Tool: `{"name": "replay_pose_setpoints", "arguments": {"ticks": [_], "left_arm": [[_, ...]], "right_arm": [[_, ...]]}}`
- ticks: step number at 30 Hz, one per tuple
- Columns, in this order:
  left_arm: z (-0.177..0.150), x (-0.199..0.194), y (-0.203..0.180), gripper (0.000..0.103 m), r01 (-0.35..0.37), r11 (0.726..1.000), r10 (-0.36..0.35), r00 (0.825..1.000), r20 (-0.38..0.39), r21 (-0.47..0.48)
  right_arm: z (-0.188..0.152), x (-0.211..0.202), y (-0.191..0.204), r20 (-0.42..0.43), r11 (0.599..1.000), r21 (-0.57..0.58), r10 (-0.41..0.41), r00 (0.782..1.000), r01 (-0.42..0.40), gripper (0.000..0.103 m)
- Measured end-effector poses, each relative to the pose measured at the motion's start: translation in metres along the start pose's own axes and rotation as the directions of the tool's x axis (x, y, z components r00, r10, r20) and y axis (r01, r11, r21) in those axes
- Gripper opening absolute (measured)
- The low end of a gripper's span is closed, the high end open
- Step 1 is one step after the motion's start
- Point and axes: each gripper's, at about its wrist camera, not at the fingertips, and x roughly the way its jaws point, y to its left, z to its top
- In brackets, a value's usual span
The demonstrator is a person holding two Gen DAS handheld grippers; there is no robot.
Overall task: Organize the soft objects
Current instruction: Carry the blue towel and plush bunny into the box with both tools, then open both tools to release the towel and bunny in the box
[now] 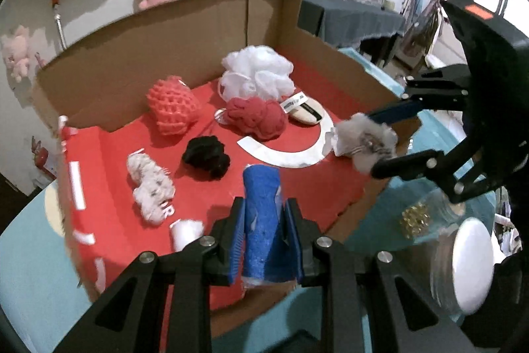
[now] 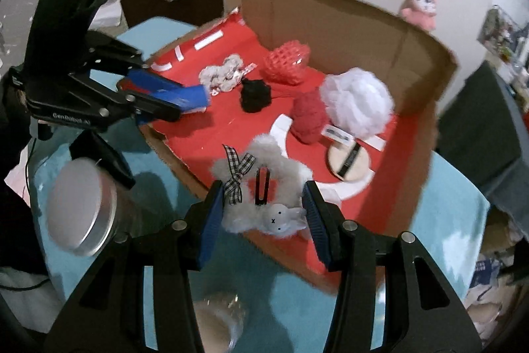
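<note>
My left gripper (image 1: pixel 264 240) is shut on a blue sponge (image 1: pixel 262 220), held over the near edge of the red-lined cardboard box (image 1: pixel 139 62). My right gripper (image 2: pixel 263 214) is shut on a fluffy grey plush clip (image 2: pixel 264 187) with a checked ribbon and a rabbit face, at the box's near rim. In the left wrist view the same plush (image 1: pixel 370 141) hangs at the right. Inside the box lie a white mesh pouf (image 1: pixel 258 71), an orange net sponge (image 1: pixel 172 108), a red knitted piece (image 1: pixel 256 118), a black scrunchie (image 1: pixel 206 156) and a white patterned scrunchie (image 1: pixel 150 187).
A round beige puff with a black band (image 2: pixel 347 159) lies in the box on a white arc. A lidded glass jar (image 2: pixel 82 207) lies on the teal tablecloth (image 2: pixel 446 214) beside the box. Another jar (image 2: pixel 218 320) stands below my right gripper. Plush toys hang on the wall.
</note>
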Motion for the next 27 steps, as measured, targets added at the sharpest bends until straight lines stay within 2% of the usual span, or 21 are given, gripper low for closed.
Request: {"name": "replay_pose_setpoints", "arguments": {"ticks": [7,15,27], "left_arm": [[0.014,0.036,0.005,0.025,-0.006,1.0,0.007,0.995,-0.102,0.009],[0.018,0.06,0.013,0.026,-0.012,1.0,0.013,0.984,-0.176,0.01],[0.02,0.068,0.012,0.026,-0.016,1.0,0.021,0.982,-0.188,0.026]], "right_arm": [[0.02,0.042,-0.011,-0.118,0.997,-0.002,0.075,0.99,-0.075,0.046],[0.027,0.078,-0.019,-0.217,0.997,-0.005,0.078,0.973,-0.081,0.046],[0.031,0.098,-0.017,-0.253,0.997,-0.011,0.071,0.965,-0.076,0.048]]}}
